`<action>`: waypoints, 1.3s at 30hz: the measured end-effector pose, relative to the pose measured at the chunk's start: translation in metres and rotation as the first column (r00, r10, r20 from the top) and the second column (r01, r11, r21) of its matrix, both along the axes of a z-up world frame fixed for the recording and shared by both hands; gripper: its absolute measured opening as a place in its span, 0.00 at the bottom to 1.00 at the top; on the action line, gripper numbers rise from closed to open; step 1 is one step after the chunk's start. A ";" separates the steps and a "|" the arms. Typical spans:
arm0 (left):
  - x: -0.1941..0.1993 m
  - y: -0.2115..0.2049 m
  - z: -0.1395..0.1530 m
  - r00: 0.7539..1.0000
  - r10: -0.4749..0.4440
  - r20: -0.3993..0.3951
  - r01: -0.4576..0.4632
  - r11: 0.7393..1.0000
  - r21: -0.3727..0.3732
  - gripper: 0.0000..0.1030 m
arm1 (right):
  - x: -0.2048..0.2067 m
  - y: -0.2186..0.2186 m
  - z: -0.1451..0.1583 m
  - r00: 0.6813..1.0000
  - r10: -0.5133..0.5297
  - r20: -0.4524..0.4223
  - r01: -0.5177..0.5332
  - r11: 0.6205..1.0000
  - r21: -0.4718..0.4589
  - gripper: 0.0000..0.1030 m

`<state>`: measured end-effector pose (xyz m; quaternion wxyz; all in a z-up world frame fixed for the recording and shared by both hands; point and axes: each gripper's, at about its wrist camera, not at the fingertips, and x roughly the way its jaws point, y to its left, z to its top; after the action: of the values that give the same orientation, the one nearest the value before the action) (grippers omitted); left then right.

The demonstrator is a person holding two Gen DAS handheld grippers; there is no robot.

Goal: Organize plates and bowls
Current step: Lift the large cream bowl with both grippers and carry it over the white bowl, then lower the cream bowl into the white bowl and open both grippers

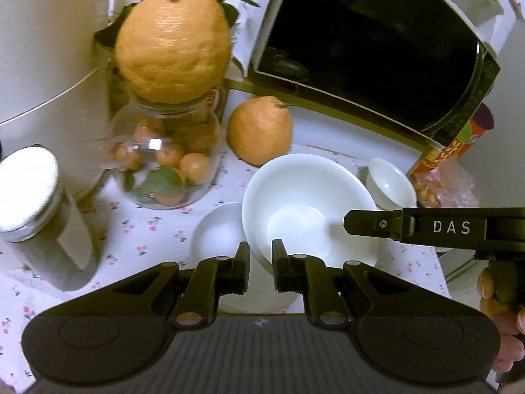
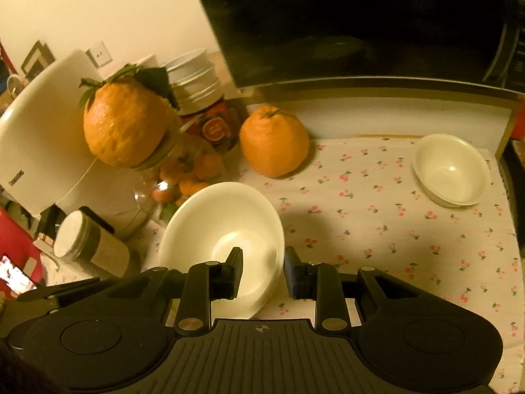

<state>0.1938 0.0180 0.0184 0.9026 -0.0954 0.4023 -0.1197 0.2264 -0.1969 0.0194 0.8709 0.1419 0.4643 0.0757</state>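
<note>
Left gripper (image 1: 261, 262), in the left wrist view, has its 2 fingers set narrowly apart with the near rim of the large white bowl (image 1: 308, 203) between them; the bowl is tilted, its opening facing the camera, and the pads look pressed to the rim on either side. A smaller white dish (image 1: 218, 229) lies just left of and partly behind that bowl on the cherry-print cloth (image 1: 141, 229). A small white bowl (image 1: 388, 182) sits to the right, near a bag of snacks (image 1: 439, 184). The right gripper (image 1: 361, 223) reaches in from the right edge, its finger over the large bowl's far side. Behind stand a glass jar (image 1: 167, 161) of small oranges with a big citrus fruit (image 1: 174, 42) on top, a second orange (image 1: 259, 129) on the cloth, a metal-lidded jar (image 1: 29, 193) at left and a dark microwave (image 1: 370, 42).

From the right wrist view, the right gripper (image 2: 262, 271) straddles the rim of the large white bowl (image 2: 223, 223): 1 finger inside, 1 outside, with a visible gap on the outer side, so a firm grip cannot be told. The bowl is tilted. A small white bowl (image 2: 451, 169) rests upright on the cloth (image 2: 377, 223), well apart to the right. The orange (image 2: 274, 141) sits near the microwave's base.
</note>
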 end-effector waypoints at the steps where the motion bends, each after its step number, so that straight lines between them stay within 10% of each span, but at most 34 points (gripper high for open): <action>1: 0.000 0.002 0.000 1.000 0.002 -0.001 -0.002 1.000 0.006 0.12 | 0.000 0.003 0.000 1.000 0.003 -0.003 -0.003 1.000 0.000 0.26; 39: 0.011 0.006 -0.025 0.996 0.029 -0.082 -0.013 0.982 0.190 0.13 | 0.020 0.051 -0.038 0.989 0.059 -0.138 -0.071 0.993 -0.090 0.29</action>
<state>0.2048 0.0245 -0.0065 0.8911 -0.0185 0.4484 -0.0672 0.2464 -0.1457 -0.0190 0.8405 0.0899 0.5295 0.0721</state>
